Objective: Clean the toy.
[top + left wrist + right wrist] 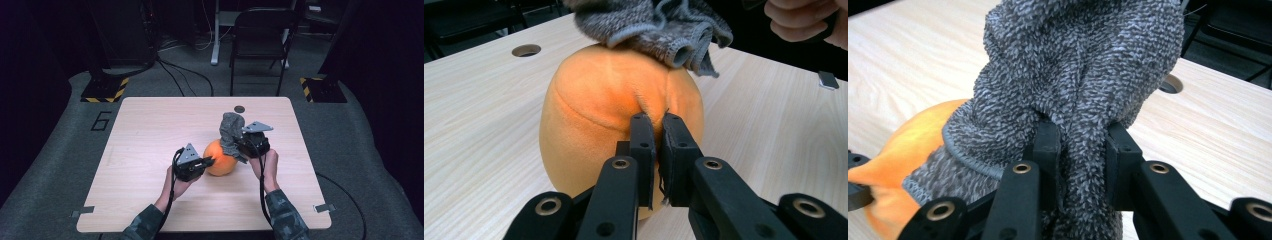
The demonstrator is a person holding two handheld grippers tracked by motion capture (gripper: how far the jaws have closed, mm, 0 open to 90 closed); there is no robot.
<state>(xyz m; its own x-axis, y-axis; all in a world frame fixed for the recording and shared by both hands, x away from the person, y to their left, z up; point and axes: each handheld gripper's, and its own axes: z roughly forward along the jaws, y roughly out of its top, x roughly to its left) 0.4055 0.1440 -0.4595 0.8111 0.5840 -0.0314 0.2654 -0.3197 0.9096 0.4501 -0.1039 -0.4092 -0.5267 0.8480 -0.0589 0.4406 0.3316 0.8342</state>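
Overhead, a pale wooden table (150, 130) fills the middle of the high view, with a person's two sleeved forearms coming in from six o'clock; on the left, the left hand (177, 182) holds the left gripper (207, 161), its jaws pressed nearly together and pinching a small fold of fabric on an orange plush ball (221, 159); in the left gripper view the two black jaws meet on a crease of the ball (614, 95), with only a sliver of orange cloth between them; the ball rests on the table a little toward five o'clock of the table's centre, touching the wood; draped over the ball's top, at its one o'clock, hangs a grey terry cloth (231, 131); the cloth rises above the ball in a bunched column and its lower edge lies on the orange surface; on the right, the right hand (266, 167) holds the right gripper (243, 145), whose jaws are clamped on a thick gather of the cloth (1083, 90); a small round hole (239, 108) sits in the table at twelve o'clock of the cloth; beyond the table, a dark chair (262, 30) stands on the grey floor.
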